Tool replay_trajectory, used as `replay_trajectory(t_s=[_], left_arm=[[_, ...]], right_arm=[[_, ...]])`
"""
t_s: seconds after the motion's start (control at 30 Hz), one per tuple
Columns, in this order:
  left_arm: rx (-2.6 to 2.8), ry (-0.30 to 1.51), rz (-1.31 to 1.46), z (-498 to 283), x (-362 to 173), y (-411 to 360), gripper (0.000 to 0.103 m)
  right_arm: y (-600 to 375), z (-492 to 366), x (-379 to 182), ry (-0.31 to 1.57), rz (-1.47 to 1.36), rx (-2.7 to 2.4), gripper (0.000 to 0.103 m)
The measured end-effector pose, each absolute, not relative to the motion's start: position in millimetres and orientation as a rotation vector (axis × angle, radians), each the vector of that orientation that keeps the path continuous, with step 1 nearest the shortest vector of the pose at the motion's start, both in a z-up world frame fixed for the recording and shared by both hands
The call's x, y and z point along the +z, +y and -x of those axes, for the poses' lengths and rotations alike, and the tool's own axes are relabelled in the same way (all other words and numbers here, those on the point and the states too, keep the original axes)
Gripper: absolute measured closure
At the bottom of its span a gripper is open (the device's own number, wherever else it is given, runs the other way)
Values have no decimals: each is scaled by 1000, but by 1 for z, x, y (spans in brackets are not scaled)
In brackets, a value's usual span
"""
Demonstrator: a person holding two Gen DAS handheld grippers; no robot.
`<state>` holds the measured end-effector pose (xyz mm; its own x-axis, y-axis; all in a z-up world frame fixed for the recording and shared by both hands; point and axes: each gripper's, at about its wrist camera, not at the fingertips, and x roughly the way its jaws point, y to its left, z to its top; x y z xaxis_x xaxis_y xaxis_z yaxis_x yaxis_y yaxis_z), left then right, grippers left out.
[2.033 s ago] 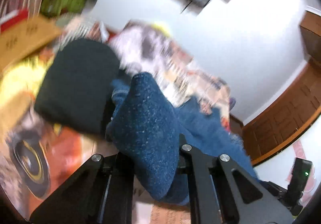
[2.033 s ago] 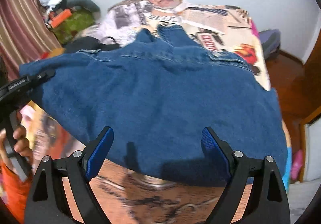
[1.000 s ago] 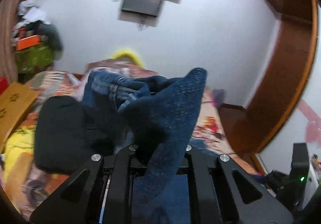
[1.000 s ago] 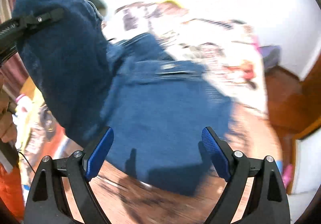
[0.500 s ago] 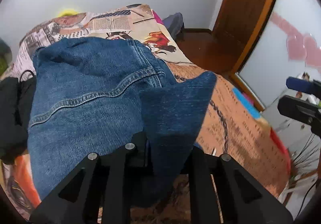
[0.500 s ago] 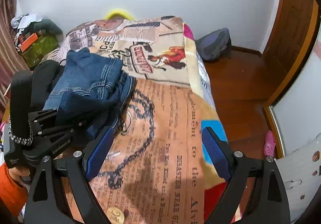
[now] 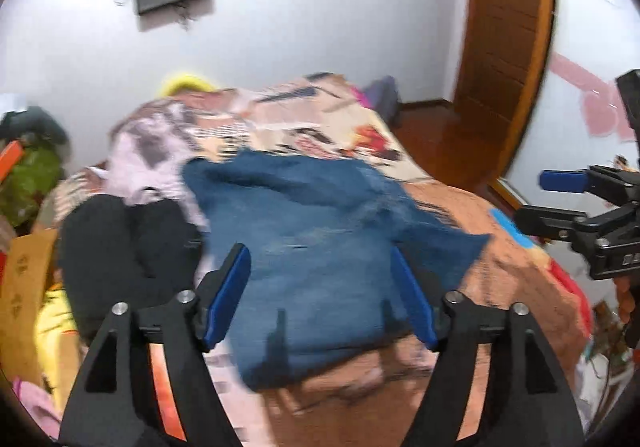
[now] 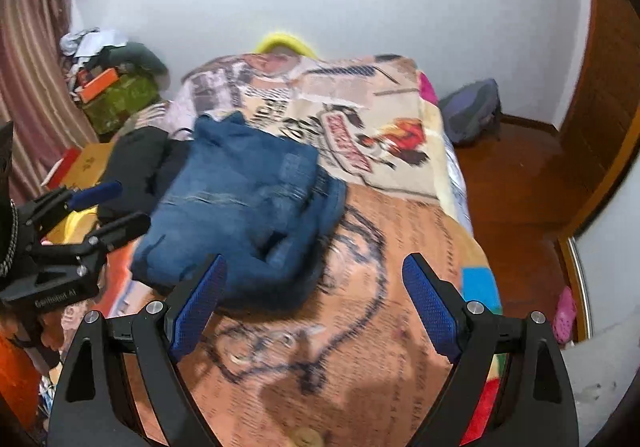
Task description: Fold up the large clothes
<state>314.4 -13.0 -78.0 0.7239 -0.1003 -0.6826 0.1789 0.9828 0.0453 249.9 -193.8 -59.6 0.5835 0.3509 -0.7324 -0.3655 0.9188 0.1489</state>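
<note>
- On the bed's printed blanket (image 8: 400, 231) the folded denim garment (image 8: 244, 207) lies in a loose bundle, left of the middle, beside a black garment (image 8: 136, 163).
- Both tongs are spread wide, holding nothing: left gripper (image 7: 320, 295) just above the denim, right gripper (image 8: 316, 307) nearer the bed's foot.
- Risk, as I judge it: one flap (image 7: 448, 251) juts sideways, so the fold could spring open if nudged.
- Containers: a green box (image 8: 120, 99) by the curtain has clutter heaped on top; its contents are hidden.

Bright, even indoor light on the white wall (image 8: 400, 7). Motion blur across both views, heaviest on the jeans (image 7: 312, 247) and bedspread (image 8: 360, 307). Strong fisheye bending at the door (image 7: 508, 47), dark vignetted corners. Soft shadows under the jeans.
</note>
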Motion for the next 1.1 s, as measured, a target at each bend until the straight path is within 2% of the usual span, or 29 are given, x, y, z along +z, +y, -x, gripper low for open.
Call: replay_trajectory(t_s=[0.23, 0.37, 0.5, 0.73, 0.9, 1.1], left_arm=[[-24, 849, -31, -334, -115, 49, 30], [-34, 908, -17, -333, -152, 59, 30], [-16, 927, -10, -325, -185, 63, 25], [4, 896, 27, -303, -184, 76, 24], [68, 918, -13, -294, -178, 89, 24], [104, 853, 1, -297, -148, 109, 24]], right_arm=[[-152, -278, -92, 934, 49, 427, 15], [-149, -284, -121, 1002, 85, 381, 15], [-166, -279, -147, 1050, 80, 354, 15], [-194, -266, -146, 1077, -68, 360, 15], [-188, -255, -127, 1013, 35, 337, 15], [-175, -259, -103, 923, 136, 349, 15]])
